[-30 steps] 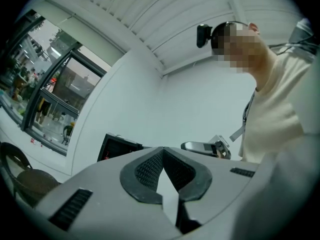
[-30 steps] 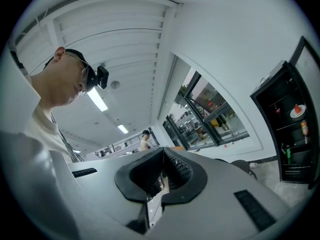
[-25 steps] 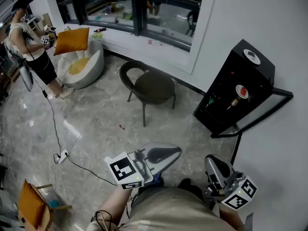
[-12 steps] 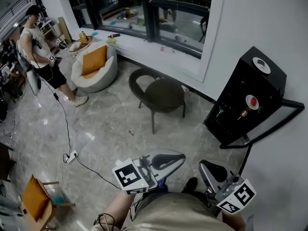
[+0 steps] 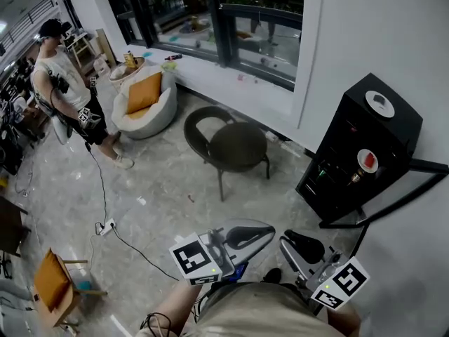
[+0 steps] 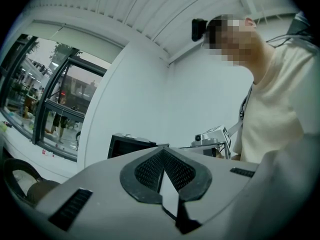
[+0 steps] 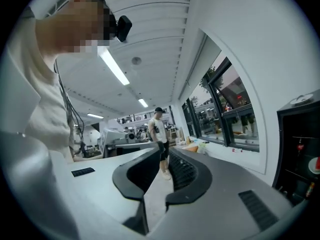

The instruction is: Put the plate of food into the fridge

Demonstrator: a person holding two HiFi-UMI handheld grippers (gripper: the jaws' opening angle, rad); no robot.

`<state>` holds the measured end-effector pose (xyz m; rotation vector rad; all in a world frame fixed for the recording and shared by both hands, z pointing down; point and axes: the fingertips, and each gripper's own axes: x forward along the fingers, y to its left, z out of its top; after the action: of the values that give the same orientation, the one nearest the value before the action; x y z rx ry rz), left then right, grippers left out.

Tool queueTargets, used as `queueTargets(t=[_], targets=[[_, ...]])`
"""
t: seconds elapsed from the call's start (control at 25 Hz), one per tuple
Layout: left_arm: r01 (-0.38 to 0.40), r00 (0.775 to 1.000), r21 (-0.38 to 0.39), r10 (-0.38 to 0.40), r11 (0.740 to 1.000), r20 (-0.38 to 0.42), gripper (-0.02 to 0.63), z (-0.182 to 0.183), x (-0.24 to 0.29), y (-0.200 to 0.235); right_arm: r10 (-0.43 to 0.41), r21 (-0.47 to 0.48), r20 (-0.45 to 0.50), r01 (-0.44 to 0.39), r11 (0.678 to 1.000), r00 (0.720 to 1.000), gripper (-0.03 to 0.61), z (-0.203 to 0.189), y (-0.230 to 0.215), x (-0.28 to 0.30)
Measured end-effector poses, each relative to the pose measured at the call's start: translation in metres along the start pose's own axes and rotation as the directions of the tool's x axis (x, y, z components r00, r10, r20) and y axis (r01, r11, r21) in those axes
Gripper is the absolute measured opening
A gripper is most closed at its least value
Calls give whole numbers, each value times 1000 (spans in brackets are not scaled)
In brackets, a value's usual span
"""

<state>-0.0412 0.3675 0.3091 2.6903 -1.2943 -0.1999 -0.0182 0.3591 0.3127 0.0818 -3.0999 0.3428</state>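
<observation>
A black mini fridge stands against the white wall at the right, its glass door swung open. Something red sits on a shelf inside, and a small round white thing lies on top. I see no plate in either gripper. My left gripper is held close to my body, shut and empty; the left gripper view shows its pads pressed together. My right gripper is just right of it, low beside my waist. Its jaws are opening, with nothing in the narrow gap. The fridge shows at that view's right edge.
A dark round chair stands on the marble floor before the window. A white armchair with an orange cushion is at the back left, where a person stands. A cable and power strip lie on the floor; a small wooden chair stands near left.
My right gripper's jaws have parted slightly. The head view has tilted up, so the fridge and chair sit lower in it. Both grippers stay near my waist.
</observation>
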Motion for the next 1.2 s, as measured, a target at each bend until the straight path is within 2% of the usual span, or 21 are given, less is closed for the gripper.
queueTargets(t=[0.24, 0.52, 0.72, 0.84, 1.04, 1.2], targets=[[-22, 1000, 20, 23, 1000, -3, 9, -1, 47, -2, 37, 44, 31, -38, 998, 999, 21, 7, -44, -23], [-35, 999, 17, 35, 999, -20, 9, -7, 96, -1, -22, -29, 19, 23, 999, 1000, 21, 9, -90, -48], [-35, 998, 6, 35, 999, -49, 9, -9, 112, 0, -7, 57, 48, 4, 998, 999, 21, 14, -104, -56], [-32, 998, 5, 32, 999, -60, 9, -9, 119, 6, -25, 43, 42, 23, 999, 999, 21, 14, -113, -55], [-5, 999, -3, 5, 1000, -48, 9, -9, 130, 25, -66, 38, 38, 64, 997, 997, 21, 14, -130, -54], [41, 999, -12, -41, 999, -28, 9, -7, 140, 48, -104, 69, 51, 100, 993, 993, 21, 19, -149, -50]])
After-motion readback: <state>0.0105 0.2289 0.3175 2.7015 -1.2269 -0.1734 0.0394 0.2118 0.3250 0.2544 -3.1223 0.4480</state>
